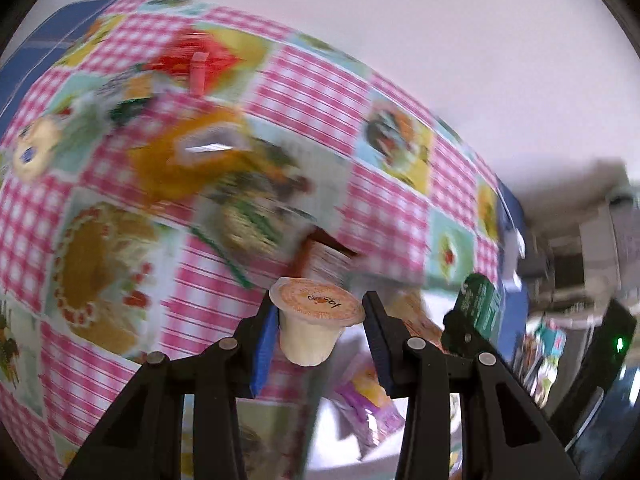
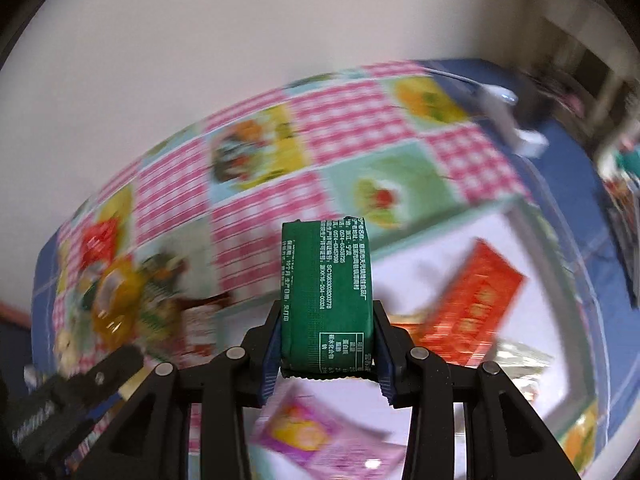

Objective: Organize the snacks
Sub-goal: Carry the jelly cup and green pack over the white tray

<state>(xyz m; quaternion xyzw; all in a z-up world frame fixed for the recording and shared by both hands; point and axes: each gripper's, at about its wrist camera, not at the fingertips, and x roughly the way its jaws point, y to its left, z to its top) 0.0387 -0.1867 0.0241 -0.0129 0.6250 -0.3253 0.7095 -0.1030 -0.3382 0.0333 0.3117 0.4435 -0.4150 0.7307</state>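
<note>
Currently I've got both tongs loaded and both feeds are smeared with motion blur. Left tongs (image 1: 320, 320) are clamped on a small jelly cup (image 1: 314, 322), pale body, orange foil lid facing the camera, held up off the surface (image 1: 392, 224) with its checked picture cloth. Right tongs (image 2: 326, 344) are clamped on a green snack bar (image 2: 328, 292), standing on end between the pads, white print on the wrapper readable.

Left view only: an orange packet (image 1: 188, 160) and a red packet (image 1: 196, 58) lying far out on the cloth, too blurred to read. It also catches my right tongs at the right edge with the green bar sticking out, just beside the left ones.

Right view only: a white tray (image 2: 532, 292) under and ahead of the bar, with a red packet (image 2: 472, 304) lying in it, tilted, and a pink-purple packet (image 2: 308, 436) in it nearer the camera. Left view gets only a sliver of that pink packet below the tongs. Right view also shows my left tongs as a dark shape at lower left, cup not visible from there. Blue cloth edge (image 2: 568, 184) shows beyond the tray on the right.
</note>
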